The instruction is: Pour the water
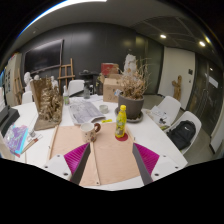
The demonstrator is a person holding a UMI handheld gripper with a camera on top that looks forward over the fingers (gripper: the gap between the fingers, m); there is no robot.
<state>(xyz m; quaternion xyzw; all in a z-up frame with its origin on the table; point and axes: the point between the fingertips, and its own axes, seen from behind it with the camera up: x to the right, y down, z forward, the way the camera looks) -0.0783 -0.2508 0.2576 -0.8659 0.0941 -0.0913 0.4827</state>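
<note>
A yellow bottle with a red cap stands upright on the white table, just beyond the far edge of a tan wooden board. My gripper is open, its two fingers spread wide over the board with nothing between them. The magenta pads show at either side. The bottle is ahead of the fingers and slightly to the right, well apart from them. A small brown and yellow object lies to the left of the bottle; I cannot tell what it is.
A grey pot with dried stems stands right behind the bottle. Papers and a brown basket of dried plants lie to the left, cardboard boxes at the back. White chairs and a black bag are at the right.
</note>
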